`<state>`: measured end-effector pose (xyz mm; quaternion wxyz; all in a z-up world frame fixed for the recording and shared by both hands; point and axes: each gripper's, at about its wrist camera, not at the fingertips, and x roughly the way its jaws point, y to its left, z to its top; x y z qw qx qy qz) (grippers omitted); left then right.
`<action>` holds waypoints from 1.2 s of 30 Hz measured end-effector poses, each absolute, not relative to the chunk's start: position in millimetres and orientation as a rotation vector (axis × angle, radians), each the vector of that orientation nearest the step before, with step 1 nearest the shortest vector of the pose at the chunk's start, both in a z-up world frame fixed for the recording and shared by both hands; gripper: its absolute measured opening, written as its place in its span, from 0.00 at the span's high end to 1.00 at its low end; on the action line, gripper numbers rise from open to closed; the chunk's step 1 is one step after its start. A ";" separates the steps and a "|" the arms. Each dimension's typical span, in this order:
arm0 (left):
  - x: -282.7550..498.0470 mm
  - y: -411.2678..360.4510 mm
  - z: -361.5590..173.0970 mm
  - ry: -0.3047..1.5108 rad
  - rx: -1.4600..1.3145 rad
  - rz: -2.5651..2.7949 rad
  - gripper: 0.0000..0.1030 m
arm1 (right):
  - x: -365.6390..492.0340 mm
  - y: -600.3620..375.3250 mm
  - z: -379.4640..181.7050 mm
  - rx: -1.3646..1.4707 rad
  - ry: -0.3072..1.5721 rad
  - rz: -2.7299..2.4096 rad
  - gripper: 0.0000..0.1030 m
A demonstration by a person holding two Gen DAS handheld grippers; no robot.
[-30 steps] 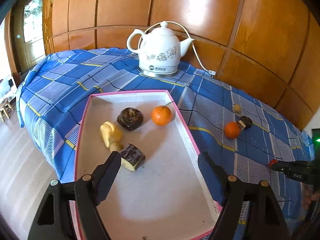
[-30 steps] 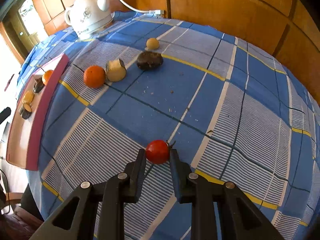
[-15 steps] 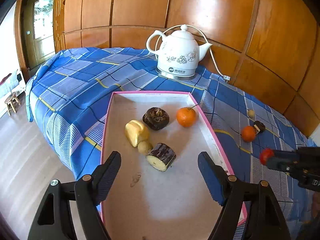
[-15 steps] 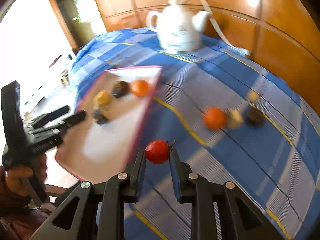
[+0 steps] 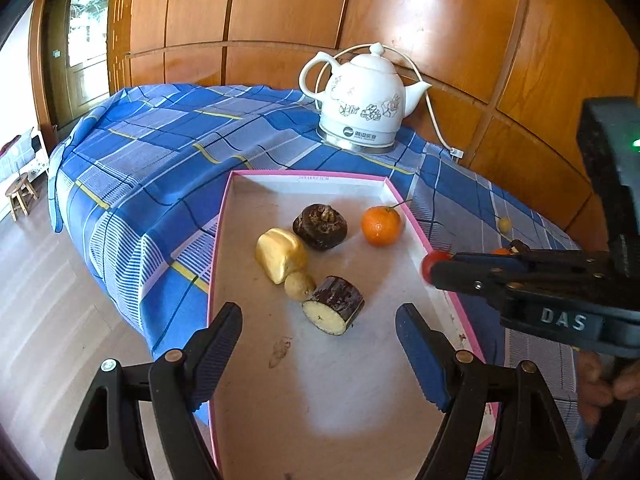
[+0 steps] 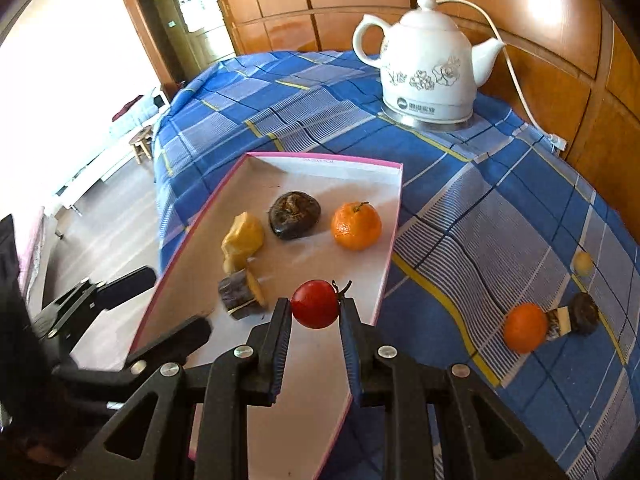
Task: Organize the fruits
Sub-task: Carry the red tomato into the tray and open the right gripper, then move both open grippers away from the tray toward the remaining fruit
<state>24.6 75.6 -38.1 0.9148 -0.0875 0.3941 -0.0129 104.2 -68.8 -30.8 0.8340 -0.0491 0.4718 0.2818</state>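
Observation:
A pink-rimmed white tray lies on the blue checked cloth. It holds a tangerine, a dark brown fruit, a yellow chunk, a small tan fruit and a purple-skinned cut piece. My right gripper hangs over the tray's right part with a red cherry tomato between its pads. Its jaws are opening, and both pads still touch the tomato. My left gripper stands open over the tray's near half, with nothing gripped.
On the cloth right of the tray lie a second tangerine, a cut piece, a dark fruit and a small yellow fruit. A white kettle with its cord stands behind the tray, against the wood-panelled wall. The table's edge drops to the floor on the left.
My right gripper has carried the tomato from the cloth on the right to above the tray. The left gripper has shifted slightly along the tray and stays open.

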 end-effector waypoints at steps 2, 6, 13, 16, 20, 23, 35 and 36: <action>25.1 76.2 -39.5 0.815 -0.182 -0.025 0.23 | 104.8 -71.1 -33.3 -0.088 1.004 0.593 0.70; 24.9 73.8 -39.7 0.814 -0.176 -0.026 0.23 | 99.8 -82.1 -32.6 -0.058 0.996 0.584 0.66; 23.8 65.4 -37.3 0.812 -0.149 -0.042 0.23 | 81.0 -107.0 -31.8 -0.052 0.994 0.547 0.66; 22.3 60.4 -35.8 0.811 -0.136 -0.051 0.23 | 72.7 -120.3 -34.4 -0.053 0.998 0.525 0.65; 20.3 53.0 -32.0 0.804 -0.117 -0.067 0.23 | 65.2 -139.2 -36.2 -0.057 1.002 0.495 0.65; 18.4 48.1 -30.2 0.801 -0.105 -0.076 0.23 | 62.7 -153.6 -36.1 -0.044 1.002 0.471 0.65; 14.5 29.0 -27.1 0.802 -0.058 -0.116 0.23 | 54.4 -199.8 -33.6 -0.019 0.998 0.389 0.65; 14.2 27.6 -27.2 0.804 -0.055 -0.120 0.23 | 53.9 -202.9 -32.9 -0.020 0.996 0.382 0.65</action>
